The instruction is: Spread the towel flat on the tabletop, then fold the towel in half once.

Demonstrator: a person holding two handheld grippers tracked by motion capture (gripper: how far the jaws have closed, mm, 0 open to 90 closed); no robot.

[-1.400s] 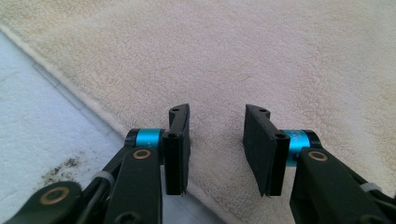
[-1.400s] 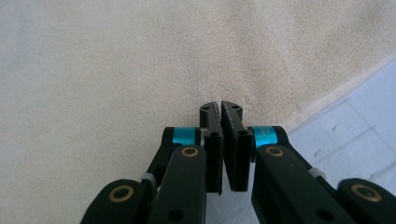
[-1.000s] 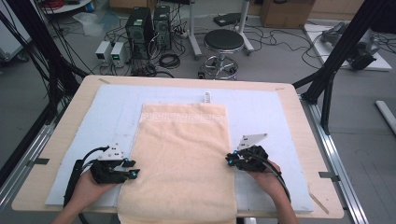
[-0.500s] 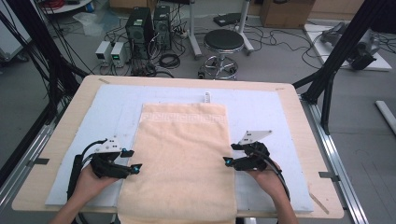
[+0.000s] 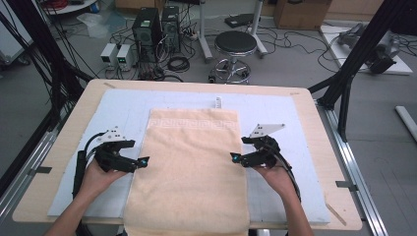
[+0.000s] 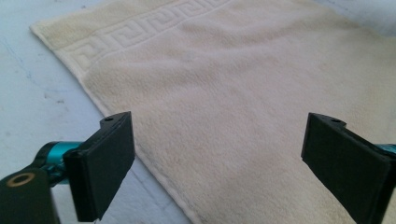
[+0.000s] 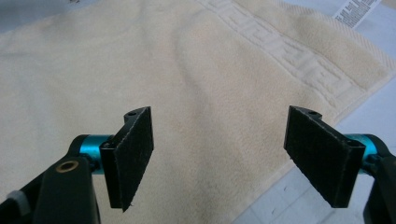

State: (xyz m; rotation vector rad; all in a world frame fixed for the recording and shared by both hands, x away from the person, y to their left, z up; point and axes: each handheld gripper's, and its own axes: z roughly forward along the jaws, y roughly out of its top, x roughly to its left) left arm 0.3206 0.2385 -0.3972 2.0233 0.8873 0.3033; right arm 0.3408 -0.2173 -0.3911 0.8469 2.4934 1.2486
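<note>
The towel lies lengthwise between left gripper and right gripper, both wide open, just opened, empty, at its long edges.

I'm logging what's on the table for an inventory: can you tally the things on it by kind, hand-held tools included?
Cream terry towel with a key-pattern border: 1
Pale blue table mat: 1
White printed care label at the towel's far edge: 1
Black two-jaw tools, left and right: 2
Total: 5
</note>
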